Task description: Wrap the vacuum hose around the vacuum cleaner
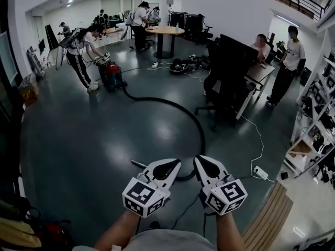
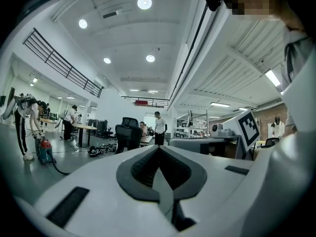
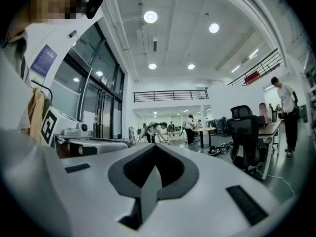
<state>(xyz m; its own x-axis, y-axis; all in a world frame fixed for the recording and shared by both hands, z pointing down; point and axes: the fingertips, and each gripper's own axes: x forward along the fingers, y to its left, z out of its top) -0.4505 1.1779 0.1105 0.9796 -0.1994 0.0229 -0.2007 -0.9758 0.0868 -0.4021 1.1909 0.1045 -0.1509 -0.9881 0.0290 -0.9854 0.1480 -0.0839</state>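
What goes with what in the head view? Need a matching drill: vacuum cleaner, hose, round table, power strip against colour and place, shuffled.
Things:
1. vacuum cleaner
2. vacuum hose
3. round table
4. power strip

Descriptions:
A. black, laid out in a long curve
B. red, upper left of the head view
C. white, low at the right
D. wooden top, far back of the room

Pairs: 1-B, 2-A, 3-D, 4-C

hose: long black vacuum hose (image 1: pixel 203 140), near end hidden behind white left gripper (image 1: pixel 174 164) and white right gripper (image 1: pixel 200 161) | cleaner: red canister vacuum cleaner (image 1: pixel 112 76) partly covered by stooping person (image 1: pixel 84 51), hose joint too small to tell | wearer: bare forearms (image 1: pixel 119 230) cut by bottom edge | corner: yellow-and-red heap (image 1: pixel 21 235) cut by edges, unidentifiable
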